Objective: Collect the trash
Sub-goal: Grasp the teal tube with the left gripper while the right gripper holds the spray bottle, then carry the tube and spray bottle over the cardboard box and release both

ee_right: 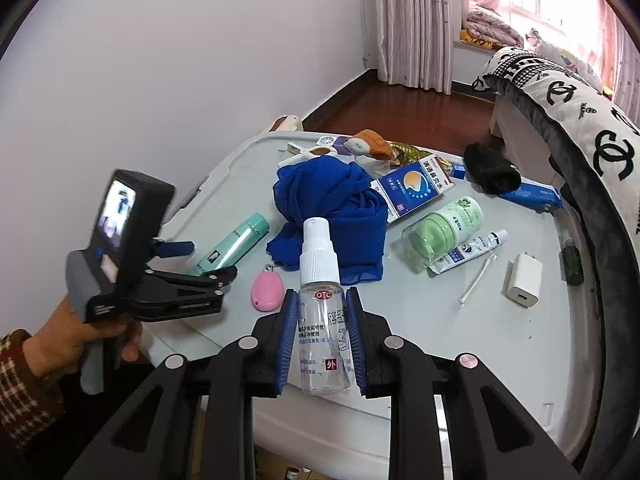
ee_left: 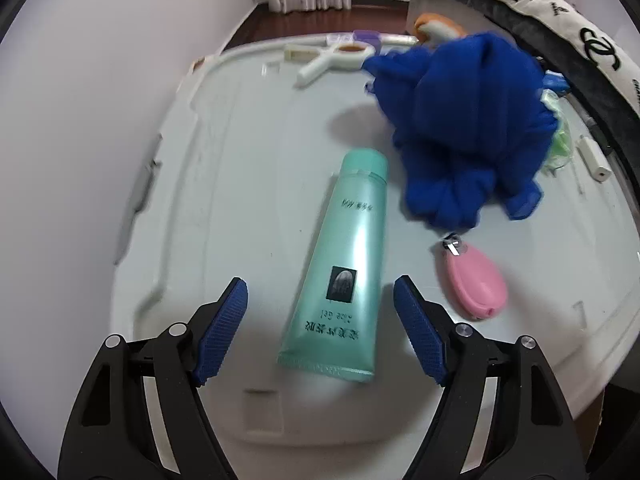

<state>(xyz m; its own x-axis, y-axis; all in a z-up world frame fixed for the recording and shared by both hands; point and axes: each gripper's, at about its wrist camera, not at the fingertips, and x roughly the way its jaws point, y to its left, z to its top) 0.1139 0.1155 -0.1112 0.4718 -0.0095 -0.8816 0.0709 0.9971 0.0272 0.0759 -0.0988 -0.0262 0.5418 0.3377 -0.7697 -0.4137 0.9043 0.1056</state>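
While the right claw [ee_right: 320, 344] grips one spray bottle [ee_right: 322, 320], the left claw [ee_left: 320, 332] gapes over one green tube [ee_left: 344, 264]

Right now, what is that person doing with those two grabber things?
A person is clearing clutter off a grey lid with a gripper in each hand. The right gripper is shut on a clear spray bottle and holds it above the lid. The left gripper is open, its fingers on either side of a green tube that lies flat, not gripped yet. A blue cloth, a pink clipper and other small things lie on the lid.
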